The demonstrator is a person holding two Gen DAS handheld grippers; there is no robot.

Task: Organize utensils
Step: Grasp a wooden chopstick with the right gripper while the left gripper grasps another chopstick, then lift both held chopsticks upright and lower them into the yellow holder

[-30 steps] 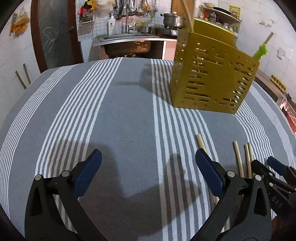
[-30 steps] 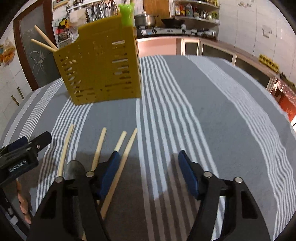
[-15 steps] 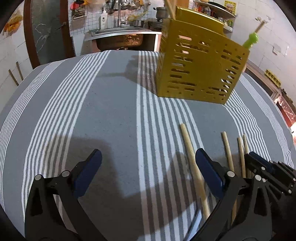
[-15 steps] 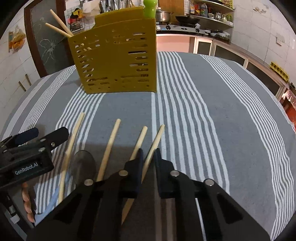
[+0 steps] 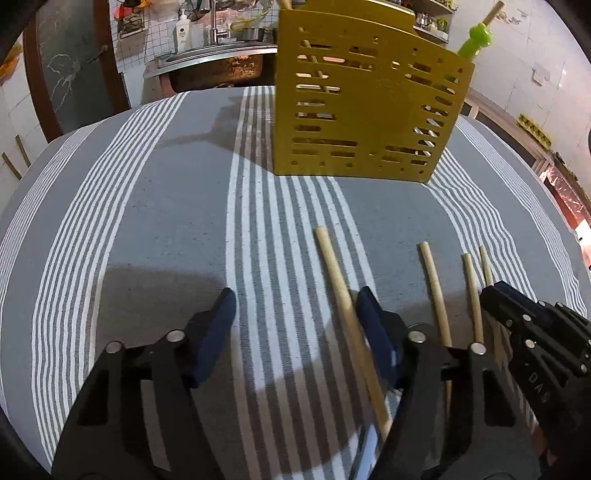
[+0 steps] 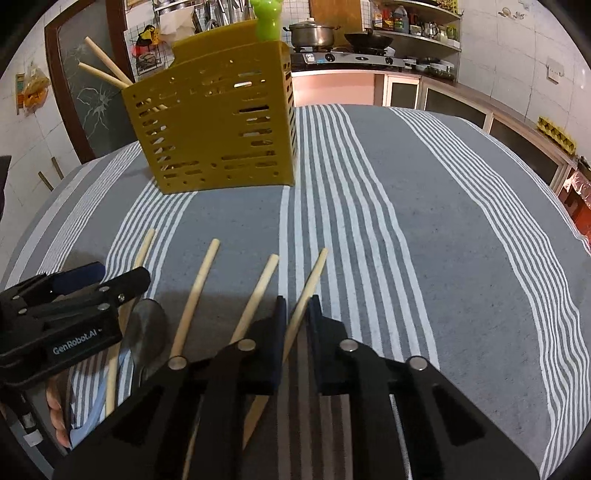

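Observation:
A yellow slotted utensil holder (image 5: 369, 110) (image 6: 218, 125) stands on the striped cloth, with wooden sticks and a green-handled utensil (image 6: 267, 18) in it. Several wooden-handled utensils lie side by side in front of it. My right gripper (image 6: 297, 306) is shut on the rightmost wooden handle (image 6: 310, 284); it also shows in the left wrist view (image 5: 495, 291). My left gripper (image 5: 295, 306) is open, its jaws on either side of the leftmost wooden handle (image 5: 340, 280), close to the right jaw. It shows in the right wrist view (image 6: 107, 277). A metal spoon bowl (image 6: 147, 332) lies by it.
The table is covered by a grey cloth with white stripes (image 5: 166, 221). A sink (image 5: 221, 66) and a stove with pots (image 6: 332, 40) stand behind the table. The table's edge curves along the right side (image 6: 554, 221).
My right gripper has stayed shut on the rightmost handle. My left gripper has moved right and forward, and its jaws have narrowed around the leftmost handle.

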